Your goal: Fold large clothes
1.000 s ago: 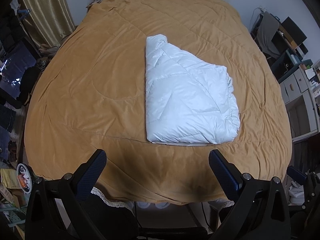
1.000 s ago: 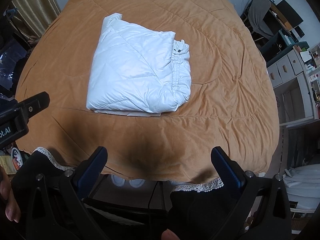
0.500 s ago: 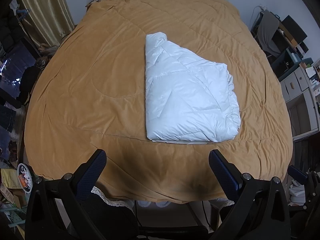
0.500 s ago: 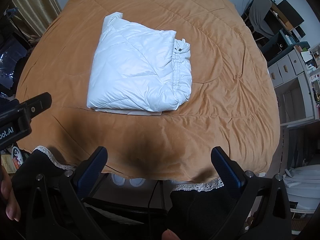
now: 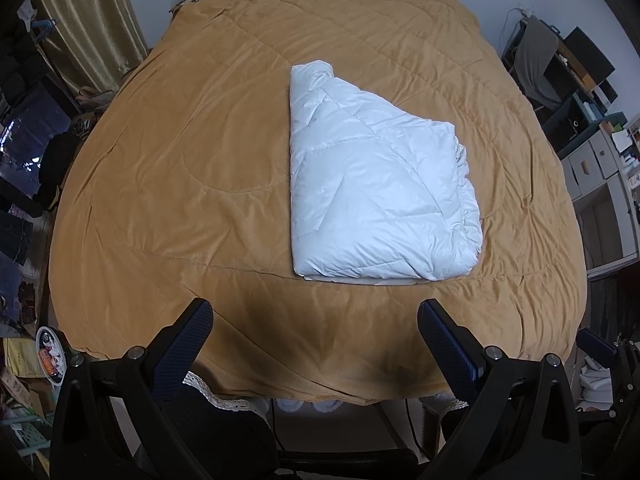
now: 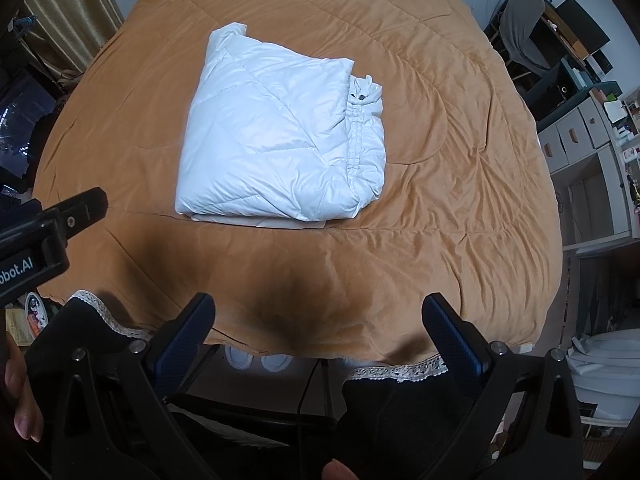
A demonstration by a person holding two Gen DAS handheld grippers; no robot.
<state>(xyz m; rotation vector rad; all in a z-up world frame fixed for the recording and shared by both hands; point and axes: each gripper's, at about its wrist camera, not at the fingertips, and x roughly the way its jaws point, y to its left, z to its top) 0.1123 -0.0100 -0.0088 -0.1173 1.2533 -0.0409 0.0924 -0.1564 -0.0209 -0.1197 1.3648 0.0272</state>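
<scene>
Your folded white puffer jacket (image 5: 380, 196) lies in a compact bundle on the bed (image 5: 180, 160), slightly right of centre on the orange quilt, with its gathered hem and a snap turned to the right. Your left tongs (image 5: 314, 320) and right tongs (image 6: 318, 316) both stand wide open, gripping nothing, held back over the near edge of the bed, well apart from the jacket. Bare quilt surrounds the bundle on every side. Shelving with drawers (image 6: 580, 136) crowds the right; a gold curtain (image 5: 92, 28) hangs at the left.
</scene>
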